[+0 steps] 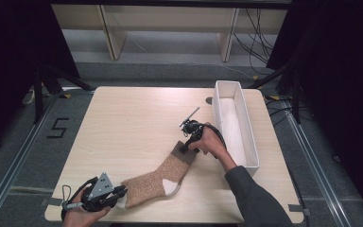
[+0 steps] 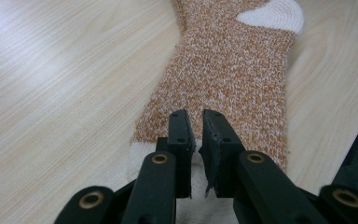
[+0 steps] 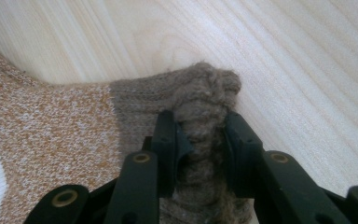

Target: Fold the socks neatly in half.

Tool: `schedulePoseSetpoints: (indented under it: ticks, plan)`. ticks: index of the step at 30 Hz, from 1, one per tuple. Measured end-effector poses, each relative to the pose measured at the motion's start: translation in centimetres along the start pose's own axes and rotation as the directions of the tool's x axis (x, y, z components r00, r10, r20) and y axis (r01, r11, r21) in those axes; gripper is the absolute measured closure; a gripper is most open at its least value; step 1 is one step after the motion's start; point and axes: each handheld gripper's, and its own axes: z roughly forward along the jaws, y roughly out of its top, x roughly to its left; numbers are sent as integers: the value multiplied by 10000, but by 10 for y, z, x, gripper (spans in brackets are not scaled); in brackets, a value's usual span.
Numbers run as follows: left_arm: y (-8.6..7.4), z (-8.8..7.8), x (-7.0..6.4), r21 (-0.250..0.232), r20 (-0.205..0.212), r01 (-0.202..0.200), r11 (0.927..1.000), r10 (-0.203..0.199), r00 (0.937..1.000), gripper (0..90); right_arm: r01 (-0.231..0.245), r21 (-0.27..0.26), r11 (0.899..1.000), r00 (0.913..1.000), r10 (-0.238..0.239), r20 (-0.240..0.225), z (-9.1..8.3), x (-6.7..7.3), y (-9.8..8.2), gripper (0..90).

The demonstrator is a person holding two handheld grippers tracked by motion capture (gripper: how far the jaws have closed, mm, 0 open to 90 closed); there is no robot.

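Table (image 1: 132, 118) left and far of the sock (image 1: 158, 177) is bare and passable, while the long white bin (image 1: 246, 137) walls off the right edge just beside the right gripper (image 1: 187, 147).

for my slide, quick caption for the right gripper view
Right gripper fingers pinch the bunched brown cuff of an orange sock on a wooden table.

From above we look forward and down over the worktop (image 1: 137, 123). Both gripper views sit close, sharing the sock (image 1: 163, 177).
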Motion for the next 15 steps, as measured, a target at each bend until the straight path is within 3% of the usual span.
schedulePoseSetpoints:
  ticks: [6,9,10,15]
  plan:
    - [-2,0,3,320,-3,-238,9992,238,9997,822,142,-207,9997,9997,-139,177,-5,0,0,718]
    - [-2,6,1,598,231,-366,9975,353,9991,829,144,-227,9996,9995,-138,268,-9,2,0,723]
    - [-2,9,0,699,296,-373,9969,353,9989,830,508,-311,9982,9984,-500,265,-10,1,0,723]
    - [-1,18,-5,732,424,-230,9970,200,9989,862,467,-287,9985,9982,-455,390,-12,0,-1,725]
